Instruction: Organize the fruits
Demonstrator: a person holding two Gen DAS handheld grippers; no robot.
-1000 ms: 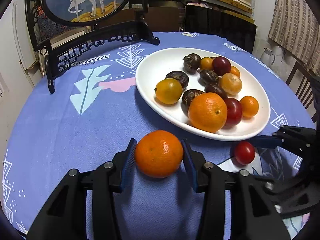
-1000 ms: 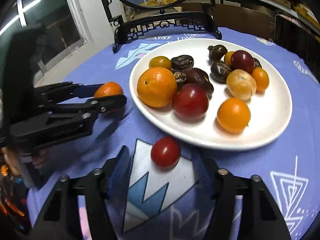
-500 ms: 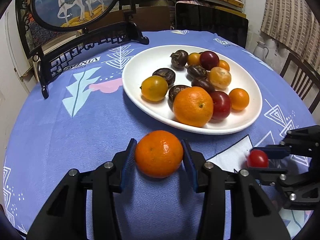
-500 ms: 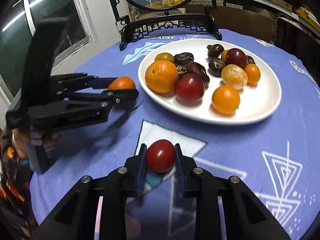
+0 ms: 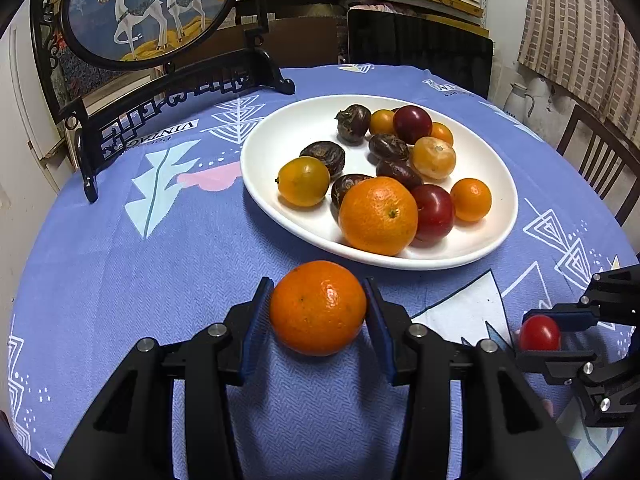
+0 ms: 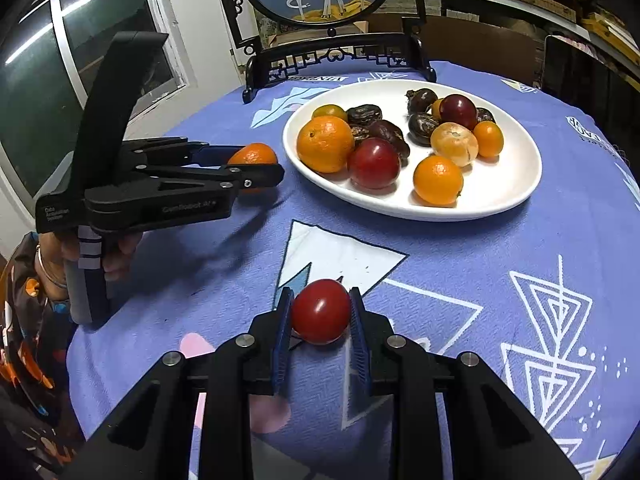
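My left gripper (image 5: 318,312) is shut on an orange tangerine (image 5: 318,307), held just above the blue tablecloth in front of the white plate (image 5: 280,136). The same tangerine (image 6: 253,155) shows in the right wrist view, left of the plate (image 6: 516,184). My right gripper (image 6: 320,314) is shut on a small red cherry tomato (image 6: 321,311), lifted a little over the cloth; that tomato (image 5: 539,333) also appears at the right edge of the left wrist view. The plate holds several fruits: a large orange (image 5: 378,216), red plums, small oranges and dark brown fruits.
A black carved stand with a round deer picture (image 5: 152,8) rises at the table's far edge. A dark chair back (image 5: 420,50) and a wooden chair (image 5: 600,160) stand beyond the table. A person's hand (image 6: 108,252) grips the left tool's handle.
My right gripper closed on the red tomato, lifted it off the cloth and drew it back from the plate. The left gripper kept the tangerine and barely moved.
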